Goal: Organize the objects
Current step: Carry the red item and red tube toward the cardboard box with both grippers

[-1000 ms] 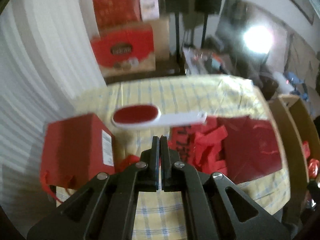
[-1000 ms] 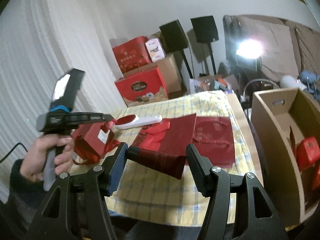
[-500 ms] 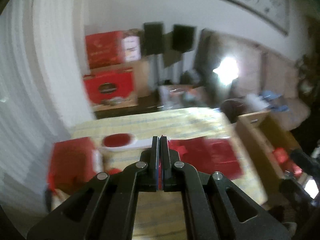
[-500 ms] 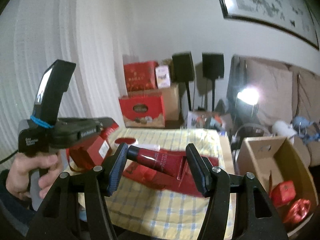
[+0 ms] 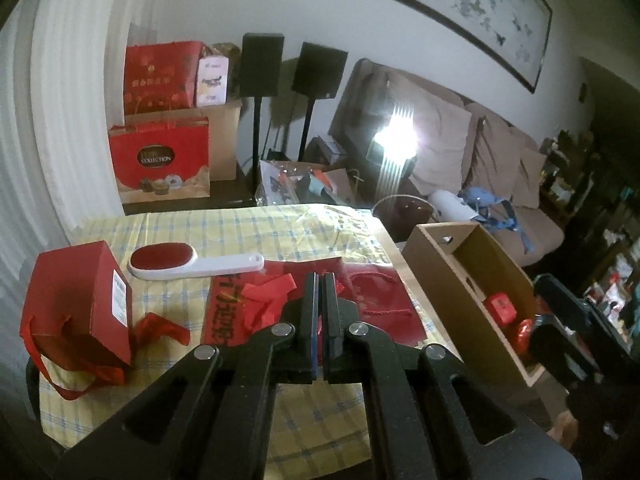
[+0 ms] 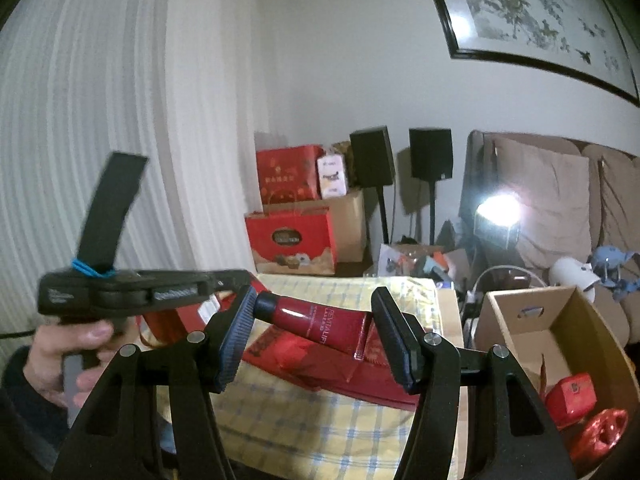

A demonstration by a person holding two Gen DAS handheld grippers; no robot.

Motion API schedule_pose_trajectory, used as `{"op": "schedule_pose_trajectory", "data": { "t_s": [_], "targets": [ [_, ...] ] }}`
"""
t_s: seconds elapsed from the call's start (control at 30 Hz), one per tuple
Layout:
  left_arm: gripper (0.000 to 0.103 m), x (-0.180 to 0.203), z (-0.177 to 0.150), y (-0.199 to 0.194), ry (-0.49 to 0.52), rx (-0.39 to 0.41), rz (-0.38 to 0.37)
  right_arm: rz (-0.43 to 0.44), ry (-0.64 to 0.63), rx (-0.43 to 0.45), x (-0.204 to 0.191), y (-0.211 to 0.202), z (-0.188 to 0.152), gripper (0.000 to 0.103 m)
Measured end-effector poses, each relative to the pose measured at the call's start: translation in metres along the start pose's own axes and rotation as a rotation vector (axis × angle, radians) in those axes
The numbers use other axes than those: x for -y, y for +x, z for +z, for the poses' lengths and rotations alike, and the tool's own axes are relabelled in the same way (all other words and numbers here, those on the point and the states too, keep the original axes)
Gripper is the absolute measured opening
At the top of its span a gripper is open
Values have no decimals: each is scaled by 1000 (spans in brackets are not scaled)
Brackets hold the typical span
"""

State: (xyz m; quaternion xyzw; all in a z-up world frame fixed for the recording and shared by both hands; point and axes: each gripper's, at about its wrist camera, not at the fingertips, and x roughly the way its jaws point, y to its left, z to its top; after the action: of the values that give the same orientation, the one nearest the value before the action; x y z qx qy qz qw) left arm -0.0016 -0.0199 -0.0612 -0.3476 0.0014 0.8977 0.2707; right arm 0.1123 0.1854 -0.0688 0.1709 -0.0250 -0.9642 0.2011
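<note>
My right gripper (image 6: 314, 306) is shut on a dark red cream tube (image 6: 320, 318), cap against the left pad and flat end against the right, held above the table. My left gripper (image 5: 319, 280) is shut over the red paper scraps (image 5: 268, 296); a red sliver shows in its slit, and I cannot tell whether it is held. On the yellow checked cloth (image 5: 224, 228) lie a white lint brush with a red pad (image 5: 192, 266), a red gift bag (image 5: 76, 300) and flat red paper bags (image 5: 372, 300). A hand (image 6: 64, 356) holds the left tool at the left of the right wrist view.
An open cardboard box (image 5: 460, 276) stands off the table's right edge with red items (image 6: 572, 396) inside. Beyond the table are stacked red gift boxes (image 5: 160, 160), two black speakers on stands (image 5: 260, 64), a bright lamp (image 5: 396, 136) and a sofa (image 5: 480, 152).
Both views have lifted and tilted up, showing more wall and room. The left gripper has drawn back from the lint brush. The tube stays in the right grip, rolled slightly.
</note>
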Motion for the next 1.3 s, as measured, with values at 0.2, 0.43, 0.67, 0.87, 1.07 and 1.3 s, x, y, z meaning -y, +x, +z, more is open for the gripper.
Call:
{"op": "schedule_pose_trajectory", "data": {
  "t_s": [0.2,0.43,0.67,0.87,1.07,1.3],
  "targets": [
    [1,0,6,18,6,-15,150,16,27,-15,27,8,-19,61],
    [1,6,6,21,-35,10,252,-11,80,15,76,0,-35,61],
    [1,36,12,19,-26,55,290,-72,86,68,108,-14,-30,61],
    [1,69,20,14,-3,110,282,-101,32,79,111,-39,-20,61],
    [1,81,19,11,23,128,286,-109,64,91,125,-55,-13,61],
    [1,80,17,12,-3,133,289,-130,59,87,133,-61,-5,61]
  ]
}}
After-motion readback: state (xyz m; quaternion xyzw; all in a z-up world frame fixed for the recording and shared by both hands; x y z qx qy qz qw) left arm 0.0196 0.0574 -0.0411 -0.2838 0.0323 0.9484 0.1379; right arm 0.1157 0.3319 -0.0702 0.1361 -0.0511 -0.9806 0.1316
